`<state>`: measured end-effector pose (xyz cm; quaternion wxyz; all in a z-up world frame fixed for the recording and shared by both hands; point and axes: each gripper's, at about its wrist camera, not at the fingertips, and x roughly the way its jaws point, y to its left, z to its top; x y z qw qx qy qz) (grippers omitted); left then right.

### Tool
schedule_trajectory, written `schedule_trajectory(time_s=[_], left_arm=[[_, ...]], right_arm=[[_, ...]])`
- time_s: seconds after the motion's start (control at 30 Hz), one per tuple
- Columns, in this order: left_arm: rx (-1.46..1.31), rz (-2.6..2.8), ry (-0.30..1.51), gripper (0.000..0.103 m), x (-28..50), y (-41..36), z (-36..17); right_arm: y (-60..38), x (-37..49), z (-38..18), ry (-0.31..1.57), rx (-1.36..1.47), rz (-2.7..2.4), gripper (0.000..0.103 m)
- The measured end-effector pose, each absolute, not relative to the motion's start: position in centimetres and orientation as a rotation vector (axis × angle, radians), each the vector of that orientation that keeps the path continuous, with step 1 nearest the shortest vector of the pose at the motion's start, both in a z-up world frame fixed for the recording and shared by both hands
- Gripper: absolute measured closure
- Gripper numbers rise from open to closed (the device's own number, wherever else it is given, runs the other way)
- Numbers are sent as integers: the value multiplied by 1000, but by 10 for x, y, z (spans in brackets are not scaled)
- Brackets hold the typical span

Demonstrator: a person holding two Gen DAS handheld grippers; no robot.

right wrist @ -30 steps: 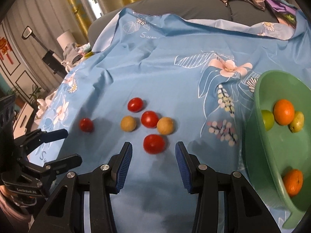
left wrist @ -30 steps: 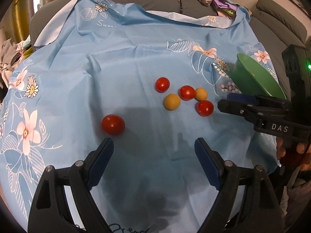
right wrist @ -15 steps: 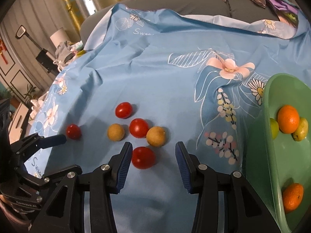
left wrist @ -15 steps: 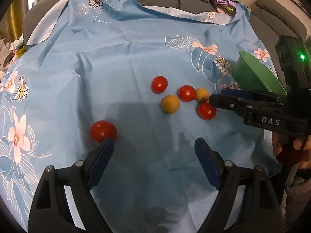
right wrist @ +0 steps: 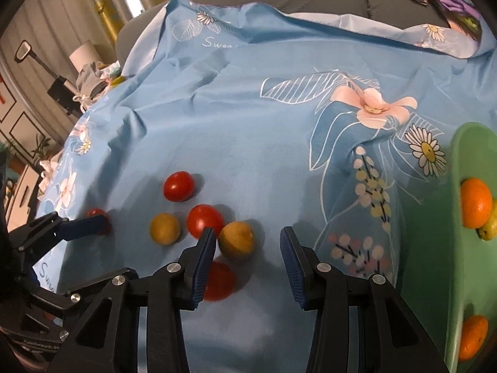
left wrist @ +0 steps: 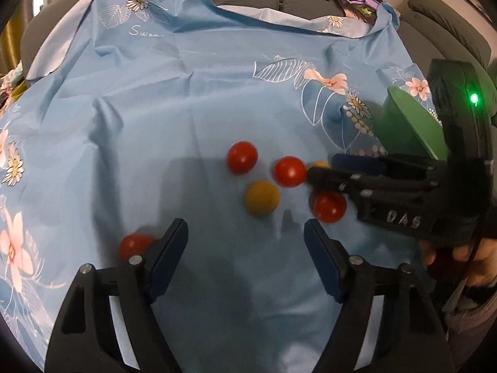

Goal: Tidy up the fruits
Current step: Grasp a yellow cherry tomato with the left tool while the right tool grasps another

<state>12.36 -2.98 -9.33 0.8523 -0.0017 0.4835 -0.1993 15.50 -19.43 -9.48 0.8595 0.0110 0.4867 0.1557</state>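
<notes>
Four round red tomatoes [right wrist: 179,186] and two round yellow fruits [right wrist: 164,228] are counted on the blue floral cloth [right wrist: 248,124]. Left tongs [left wrist: 245,236], just narrowed, and right tongs [right wrist: 247,242] are seen parted, empty. Two oranges [right wrist: 475,202] are seen in the green plastic bowl [right wrist: 435,248].

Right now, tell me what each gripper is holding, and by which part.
Nothing is held. The left gripper and right gripper are both open over the blue cloth, their fingers clear of the tomatoes.
</notes>
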Motion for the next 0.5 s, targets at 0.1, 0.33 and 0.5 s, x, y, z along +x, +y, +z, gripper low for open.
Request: schedule_trajectory(time_s=[0.1,0.33,0.5], left_arm=[[-5,-423,1025,38,131,-35,-97],[32,-397,1040,58,148,-48,-107],[82,-375,1015,77,151,-54,-108]], right_arm=[[-192,158,-97,1018,-6,336,61],[-192,159,-97,1004,-38,343,76],[-195,159,-97,994,-10,353,76]])
